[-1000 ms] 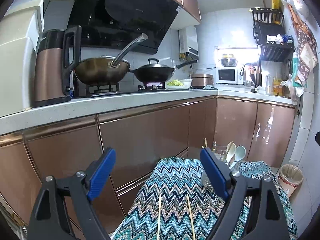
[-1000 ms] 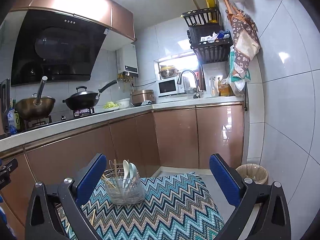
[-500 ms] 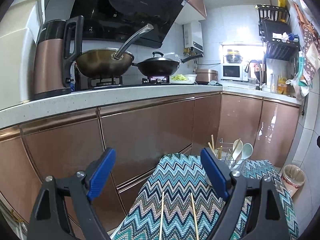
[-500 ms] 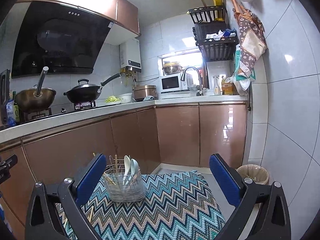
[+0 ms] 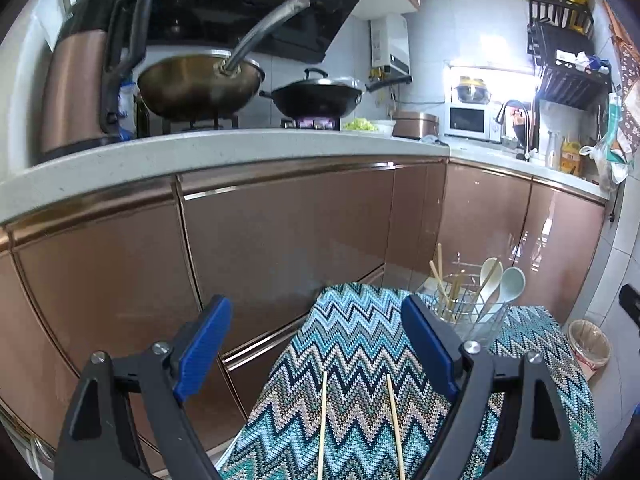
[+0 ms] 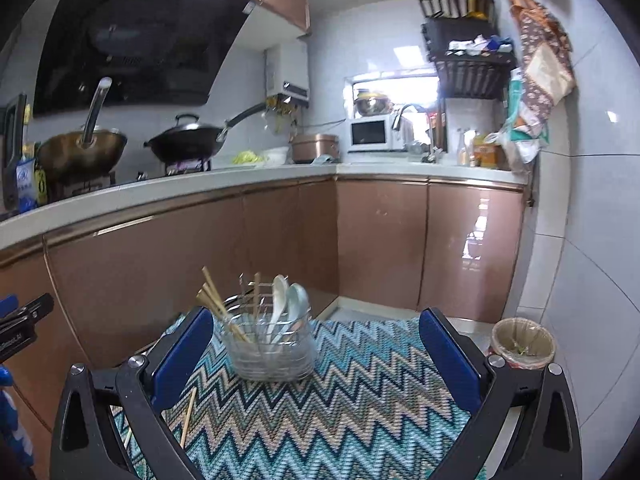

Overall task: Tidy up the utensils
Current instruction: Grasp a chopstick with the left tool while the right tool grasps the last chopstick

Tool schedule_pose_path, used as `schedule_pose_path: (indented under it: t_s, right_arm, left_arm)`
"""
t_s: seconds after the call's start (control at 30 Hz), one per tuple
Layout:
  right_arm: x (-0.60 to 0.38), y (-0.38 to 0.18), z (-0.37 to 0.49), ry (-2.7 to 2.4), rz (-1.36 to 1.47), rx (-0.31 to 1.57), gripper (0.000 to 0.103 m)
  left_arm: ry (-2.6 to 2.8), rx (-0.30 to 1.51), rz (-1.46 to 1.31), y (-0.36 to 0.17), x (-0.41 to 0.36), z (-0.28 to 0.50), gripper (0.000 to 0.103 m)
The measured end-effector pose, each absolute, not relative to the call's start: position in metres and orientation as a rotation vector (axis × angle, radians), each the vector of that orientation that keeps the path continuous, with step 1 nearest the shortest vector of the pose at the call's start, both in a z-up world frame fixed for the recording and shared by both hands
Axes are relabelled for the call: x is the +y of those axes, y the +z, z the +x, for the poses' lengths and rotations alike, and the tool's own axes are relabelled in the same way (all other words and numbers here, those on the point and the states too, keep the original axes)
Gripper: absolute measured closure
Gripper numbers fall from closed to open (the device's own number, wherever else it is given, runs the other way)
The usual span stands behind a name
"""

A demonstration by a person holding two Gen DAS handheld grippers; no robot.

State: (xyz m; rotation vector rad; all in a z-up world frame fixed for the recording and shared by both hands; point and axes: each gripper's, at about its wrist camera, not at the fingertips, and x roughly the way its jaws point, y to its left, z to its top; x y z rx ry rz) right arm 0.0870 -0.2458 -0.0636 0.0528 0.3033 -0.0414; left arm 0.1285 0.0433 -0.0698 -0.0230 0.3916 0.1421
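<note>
My left gripper (image 5: 316,344): jaws wide apart, nothing between pads. My right gripper (image 6: 316,352): jaws also spread wide, empty. Two loose chopsticks (image 5: 322,424) lie side by side on zigzag cloth (image 5: 360,344) covering bench, just ahead of left jaws. Wire utensil holder (image 6: 270,344) stands upright further along cloth, holding more chopsticks plus two white spoons (image 6: 288,304). Bin (image 6: 522,342) on floor at right.
</note>
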Motion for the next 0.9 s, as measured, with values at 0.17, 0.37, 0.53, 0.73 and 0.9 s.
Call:
schedule_pose_path:
  t_s: [0.17,0.37,0.53,0.73,0.9]
  right_arm:
    - [-0.220,-0.084,0.117,0.041,-0.009,0.428,0.001]
    - [-0.179,-0.135,0.168,0.232,-0.041,0.702,0.020]
    - [-0.141,-0.182,0.209,0.425,-0.012,0.916,0.056]
    - [-0.115,-0.214,0.251,0.510,0.019,1.054,0.073]
    - [-0.103,-0.235,0.276,0.536,0.023,1.137,0.077]
  left_arm:
    - [0.061,0.508,-0.048,-0.089,0.054,0.158,0.017]
    - [-0.104,0.770,-0.164,-0.135,0.077,0.212,0.017]
    - [-0.181,0.965,-0.261,-0.178,0.094,0.253,0.029]
    - [-0.235,1.154,-0.284,-0.221,0.101,0.289,0.055]
    - [-0.229,1.263,-0.304,-0.248,0.106,0.308,0.068]
